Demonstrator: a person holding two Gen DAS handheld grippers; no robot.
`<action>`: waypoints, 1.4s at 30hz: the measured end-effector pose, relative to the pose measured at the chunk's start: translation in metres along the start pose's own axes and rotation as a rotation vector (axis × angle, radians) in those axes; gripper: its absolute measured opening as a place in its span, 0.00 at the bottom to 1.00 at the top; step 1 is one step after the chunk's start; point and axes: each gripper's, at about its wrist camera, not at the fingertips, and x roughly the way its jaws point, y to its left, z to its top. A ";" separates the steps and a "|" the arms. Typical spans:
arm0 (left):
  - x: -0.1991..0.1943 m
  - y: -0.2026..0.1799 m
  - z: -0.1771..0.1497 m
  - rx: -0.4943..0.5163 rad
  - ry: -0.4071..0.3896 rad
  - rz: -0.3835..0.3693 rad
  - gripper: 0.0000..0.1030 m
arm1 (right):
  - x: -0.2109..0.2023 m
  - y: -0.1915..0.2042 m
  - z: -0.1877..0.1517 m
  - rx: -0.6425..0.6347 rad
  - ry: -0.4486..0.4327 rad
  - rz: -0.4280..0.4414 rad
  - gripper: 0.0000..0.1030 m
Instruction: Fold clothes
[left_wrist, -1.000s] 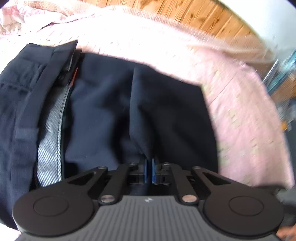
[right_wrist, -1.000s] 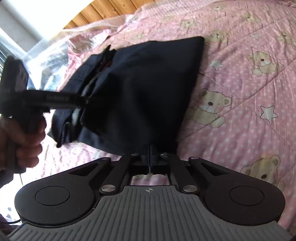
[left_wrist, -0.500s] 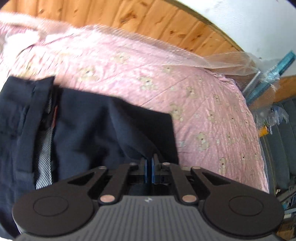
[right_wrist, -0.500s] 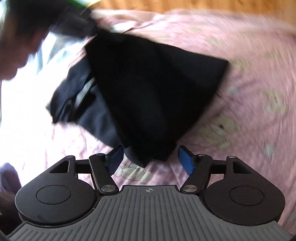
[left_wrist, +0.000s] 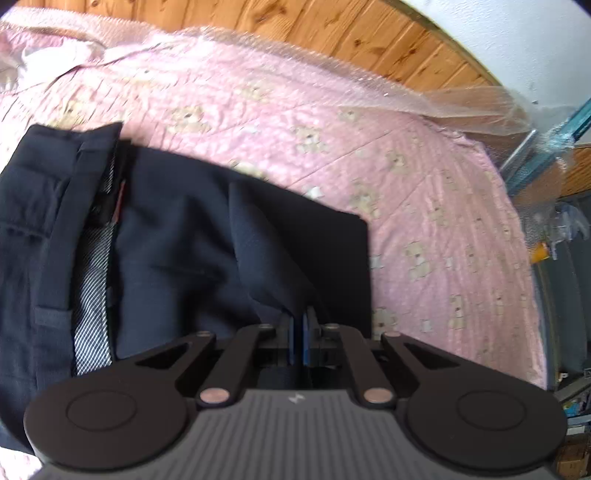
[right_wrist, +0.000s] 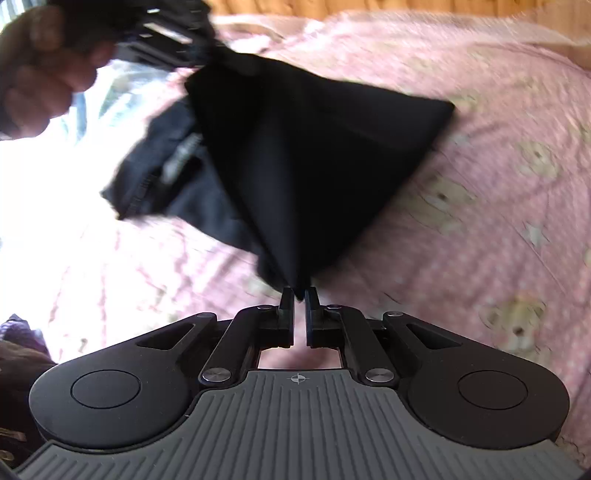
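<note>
Both the left gripper (left_wrist: 298, 334) and right gripper (right_wrist: 300, 295) pinch the dark navy cloth trousers (left_wrist: 192, 251), fingers narrow, above the pink bear-print quilted bed (left_wrist: 424, 221) at twelve o'clock.

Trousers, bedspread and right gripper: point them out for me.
Trousers (left_wrist: 177, 258): left wrist view, folded leg panel.
Bedspread (right_wrist: 498, 229): right wrist view, bare pink patch.
Right gripper (right_wrist: 300, 295): right wrist view, between fingertips, clamping cloth corner.
</note>
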 end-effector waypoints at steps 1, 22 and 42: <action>0.002 0.006 -0.001 -0.011 0.005 0.010 0.05 | 0.001 -0.003 -0.001 0.010 0.015 0.022 0.05; 0.030 0.077 -0.043 -0.196 0.006 -0.083 0.08 | 0.051 -0.123 0.122 0.389 -0.215 0.098 0.01; 0.053 0.034 -0.021 0.003 0.070 0.174 0.08 | 0.021 -0.079 -0.006 0.465 -0.002 0.281 0.18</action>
